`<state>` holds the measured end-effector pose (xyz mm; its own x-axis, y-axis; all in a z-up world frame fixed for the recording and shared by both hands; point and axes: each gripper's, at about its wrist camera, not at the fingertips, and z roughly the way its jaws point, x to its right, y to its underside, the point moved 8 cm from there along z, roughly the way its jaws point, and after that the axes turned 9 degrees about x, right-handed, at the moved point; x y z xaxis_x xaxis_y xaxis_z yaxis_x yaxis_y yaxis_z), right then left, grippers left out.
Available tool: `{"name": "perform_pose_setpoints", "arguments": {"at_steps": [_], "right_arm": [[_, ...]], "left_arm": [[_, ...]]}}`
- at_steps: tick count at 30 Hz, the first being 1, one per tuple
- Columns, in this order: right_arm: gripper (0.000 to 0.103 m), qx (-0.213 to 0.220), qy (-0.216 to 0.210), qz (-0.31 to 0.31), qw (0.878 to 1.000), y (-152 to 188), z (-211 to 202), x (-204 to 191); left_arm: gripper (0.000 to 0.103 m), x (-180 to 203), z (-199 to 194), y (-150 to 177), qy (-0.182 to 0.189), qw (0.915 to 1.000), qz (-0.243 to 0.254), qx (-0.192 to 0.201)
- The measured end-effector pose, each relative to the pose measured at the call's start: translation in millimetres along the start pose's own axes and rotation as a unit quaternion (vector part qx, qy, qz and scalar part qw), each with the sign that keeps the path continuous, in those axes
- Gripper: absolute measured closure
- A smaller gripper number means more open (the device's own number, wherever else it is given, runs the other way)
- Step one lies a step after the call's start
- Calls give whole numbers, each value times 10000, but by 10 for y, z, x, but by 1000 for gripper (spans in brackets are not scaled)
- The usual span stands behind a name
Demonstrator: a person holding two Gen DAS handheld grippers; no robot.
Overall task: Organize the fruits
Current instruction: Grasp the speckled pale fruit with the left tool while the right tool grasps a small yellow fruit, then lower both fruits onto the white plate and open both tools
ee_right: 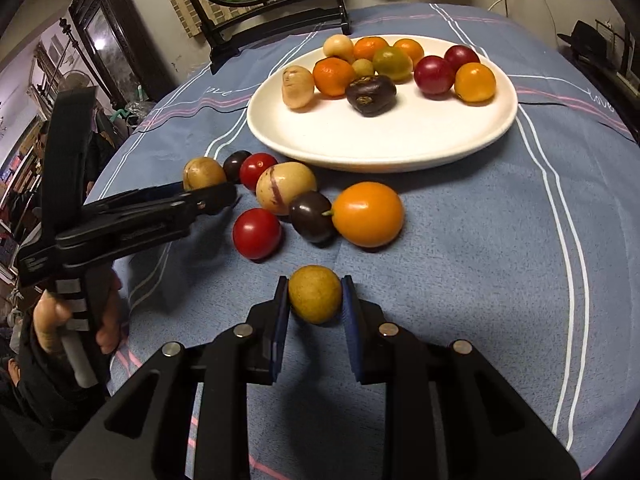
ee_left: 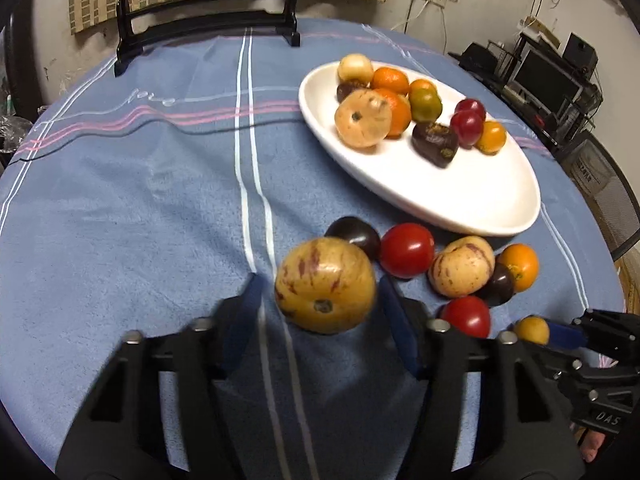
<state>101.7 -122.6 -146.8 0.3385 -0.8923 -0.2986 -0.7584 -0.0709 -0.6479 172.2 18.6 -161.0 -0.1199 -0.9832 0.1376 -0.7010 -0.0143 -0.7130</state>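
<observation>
A white oval plate (ee_left: 460, 200) (ee_right: 400, 148) holds several fruits: oranges, red and dark ones, and a tan melon-like fruit (ee_left: 362, 119). Loose fruits lie on the blue cloth in front of it. My left gripper (ee_left: 318, 292) is open, its fingers on either side of a tan purple-streaked fruit (ee_left: 326, 290), with a gap on each side. My right gripper (ee_right: 315, 294) is shut on a small yellow-brown round fruit (ee_right: 315, 294), also seen in the left wrist view (ee_left: 532, 330). The left gripper also shows in the right wrist view (ee_right: 216, 196).
Loose on the cloth are red tomatoes (ee_left: 406, 250) (ee_right: 256, 233), dark fruits (ee_left: 354, 234) (ee_right: 312, 216), another streaked tan fruit (ee_left: 460, 266) (ee_right: 285, 188) and an orange fruit (ee_right: 368, 214). A dark wooden mirror stand (ee_left: 208, 24) stands at the table's far edge.
</observation>
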Motion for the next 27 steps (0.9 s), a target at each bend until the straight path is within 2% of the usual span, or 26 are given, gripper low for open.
{"name": "perform_pose_setpoints", "arguments": {"at_steps": [11,21,27], "right_arm": [[77,118,-2,3,9999,-49,-64,-17],[77,209,-3,-30,9998,-70,-124,-48],[77,390,68,-30,9992,-267,-230,70]], "left_arm": [[58,-22,-393,104,372,9982,-460,100],[58,118,-689,125,641,9970,-390,194],[58,173,-678,-16,692,9967,-362,213]]}}
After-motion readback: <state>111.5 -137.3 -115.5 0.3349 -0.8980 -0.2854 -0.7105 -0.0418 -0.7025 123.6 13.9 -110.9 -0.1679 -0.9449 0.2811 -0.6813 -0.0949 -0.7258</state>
